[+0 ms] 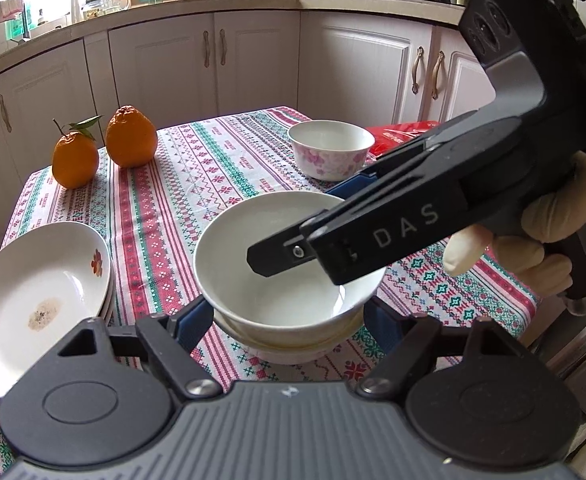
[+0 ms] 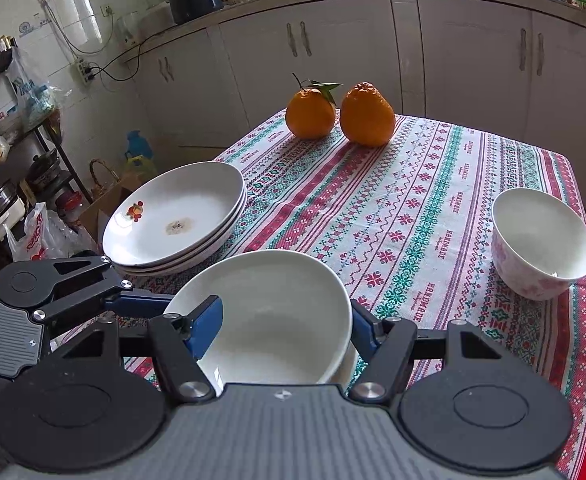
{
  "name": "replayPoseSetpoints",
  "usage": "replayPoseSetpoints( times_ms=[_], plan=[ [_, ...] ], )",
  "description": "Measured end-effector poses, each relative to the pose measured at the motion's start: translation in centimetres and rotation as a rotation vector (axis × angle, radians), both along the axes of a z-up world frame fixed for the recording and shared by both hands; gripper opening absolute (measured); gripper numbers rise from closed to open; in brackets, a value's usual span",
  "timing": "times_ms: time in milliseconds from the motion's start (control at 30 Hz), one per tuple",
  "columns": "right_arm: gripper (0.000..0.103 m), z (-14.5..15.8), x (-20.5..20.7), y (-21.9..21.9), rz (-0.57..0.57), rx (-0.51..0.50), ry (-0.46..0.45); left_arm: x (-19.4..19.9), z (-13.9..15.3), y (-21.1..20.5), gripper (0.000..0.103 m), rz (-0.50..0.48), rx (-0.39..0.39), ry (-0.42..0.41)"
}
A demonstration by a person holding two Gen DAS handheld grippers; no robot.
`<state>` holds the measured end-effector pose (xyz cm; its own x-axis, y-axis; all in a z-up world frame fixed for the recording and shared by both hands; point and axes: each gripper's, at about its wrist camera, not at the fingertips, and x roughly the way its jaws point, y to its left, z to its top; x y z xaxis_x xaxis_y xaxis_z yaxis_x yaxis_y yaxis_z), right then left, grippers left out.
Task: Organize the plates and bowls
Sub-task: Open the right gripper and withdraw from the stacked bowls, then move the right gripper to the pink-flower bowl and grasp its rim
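1. White bowl (image 1: 289, 268) near the table's (image 1: 197, 184) front edge, nested upright in a second white bowl (image 1: 289, 346), mouth facing up; round, so no long axis.
2. Right gripper (image 2: 281, 320) reaching in low from the right, angled down, gloved hand (image 1: 533, 232) on its handle; blue fingers (image 2: 207, 326) clamped across the white bowl's rim, one inside, one outside.
3. Left gripper (image 1: 289, 320) level and low at the near side, blue fingers (image 1: 191, 322) spread wide, flanking the stacked bowls; contact impossible to tell.
4. Stack of plates (image 2: 177, 220) just left of the bowls, flat, top one marked with a flower print and a brownish smear.
5. Pink floral bowl (image 2: 541, 244) upright, well apart on the right side.
6. Two oranges (image 2: 341, 114) side by side at the far edge, stems up.
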<state>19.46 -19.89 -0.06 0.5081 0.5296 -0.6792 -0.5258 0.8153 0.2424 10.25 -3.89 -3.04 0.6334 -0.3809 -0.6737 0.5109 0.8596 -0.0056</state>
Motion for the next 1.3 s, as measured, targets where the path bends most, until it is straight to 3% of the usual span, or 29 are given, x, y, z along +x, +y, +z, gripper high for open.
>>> replayPoseSetpoints(
  times_ms=[500,600,933,1300],
  plan=[
    [0.073,-0.2,-0.3,0.2,0.004,-0.021,-0.025,0.2,-0.3,0.1,0.087,0.005,-0.005,0.014],
    [0.079,-0.2,-0.4,0.1,0.001,-0.022,-0.031,0.0,-0.4,-0.1,0.092,0.003,0.012,0.002],
    [0.102,0.3,-2.1,-1.4,-0.082,-0.061,-0.097,-0.9,0.3,0.7,0.093,-0.028,-0.017,0.010],
    [0.103,1.2,-3.8,-5.2,-0.214,-0.095,-0.170,-0.4,3.3,1.5,0.093,-0.101,-0.039,-0.029]
  ],
)
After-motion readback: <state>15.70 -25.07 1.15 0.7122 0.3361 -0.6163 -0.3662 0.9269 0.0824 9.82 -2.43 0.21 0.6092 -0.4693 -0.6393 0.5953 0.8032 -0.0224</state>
